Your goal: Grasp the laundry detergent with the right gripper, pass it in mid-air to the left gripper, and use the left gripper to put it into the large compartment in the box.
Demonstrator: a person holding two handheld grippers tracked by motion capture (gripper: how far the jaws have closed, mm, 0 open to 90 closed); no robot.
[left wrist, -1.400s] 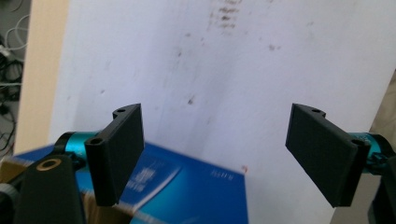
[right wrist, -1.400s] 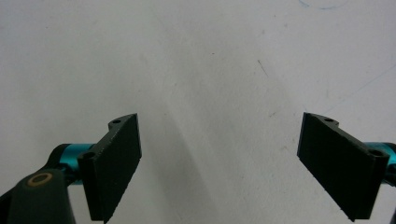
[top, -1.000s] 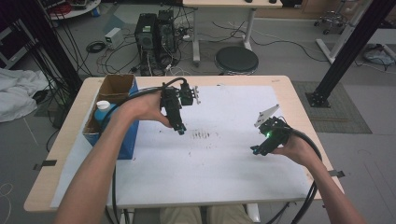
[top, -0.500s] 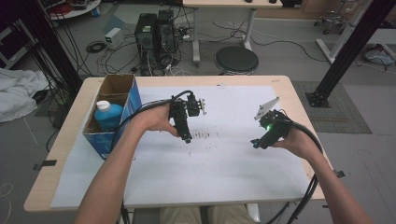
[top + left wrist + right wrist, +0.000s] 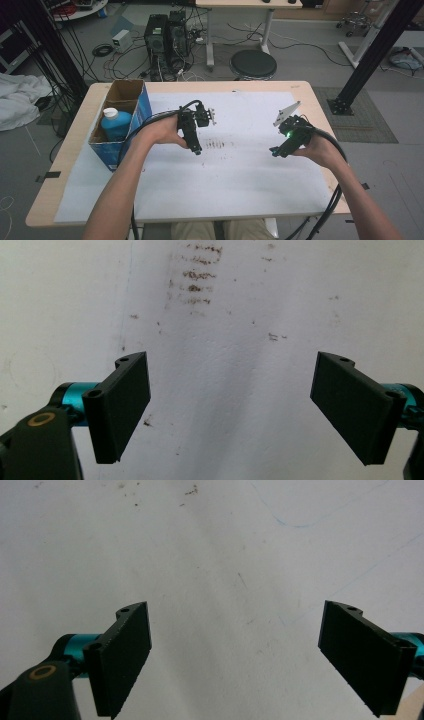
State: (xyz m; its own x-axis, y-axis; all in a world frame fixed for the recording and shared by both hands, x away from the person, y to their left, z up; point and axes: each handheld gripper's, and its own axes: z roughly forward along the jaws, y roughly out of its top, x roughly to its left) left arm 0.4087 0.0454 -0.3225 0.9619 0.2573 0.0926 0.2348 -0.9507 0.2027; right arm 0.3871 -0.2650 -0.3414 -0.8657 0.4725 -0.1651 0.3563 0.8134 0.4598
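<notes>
Both grippers hang empty over the white sheet [image 5: 235,185] covering the table. Left gripper [image 5: 196,149], jaws spread wide, sits near the sheet's middle, tips just beside the patch of brown smudges [image 5: 218,145]; those smudges show ahead of it in the left gripper view [image 5: 200,275]. Right gripper [image 5: 276,151], jaws equally spread, hovers toward the right edge. Blue bottle [image 5: 116,125] stands in the cardboard box [image 5: 134,95] at the left edge. Risk, as judged: a low left gripper could drag its jaws and smear the marks, or its cable could snag the box.
</notes>
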